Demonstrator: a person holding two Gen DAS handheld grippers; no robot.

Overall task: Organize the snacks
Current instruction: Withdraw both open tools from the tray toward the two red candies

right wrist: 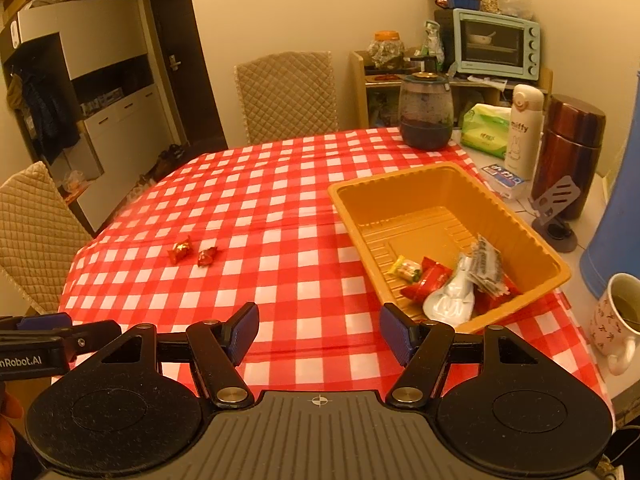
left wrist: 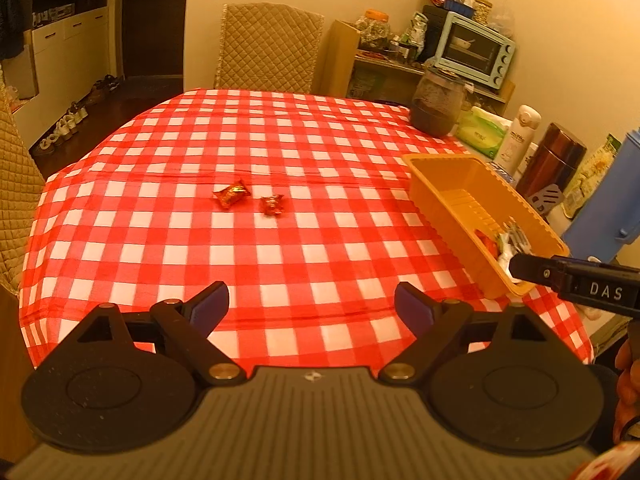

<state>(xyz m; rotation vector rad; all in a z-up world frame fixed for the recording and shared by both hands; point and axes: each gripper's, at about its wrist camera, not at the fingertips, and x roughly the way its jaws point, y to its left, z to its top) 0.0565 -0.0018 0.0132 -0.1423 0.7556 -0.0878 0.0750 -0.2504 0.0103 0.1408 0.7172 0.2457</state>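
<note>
Orange tray: on the checked counter, right side, holding several wrapped snacks.
Loose candies: two red ones side by side mid-counter, well apart from the tray.
Left gripper: fingers spread, holding nothing.
Right gripper: fingers spread, holding nothing, near the tray's front corner.

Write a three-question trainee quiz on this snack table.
1. True or false: both the left gripper and the right gripper are open and hold nothing.
2. How many red-wrapped candies lie loose on the checkered tablecloth? A) one B) two C) four
3. Fill in: the sorted snacks lie at the near end of the ____ tray.

Key: 1 true; 2 B; 3 orange.
</note>
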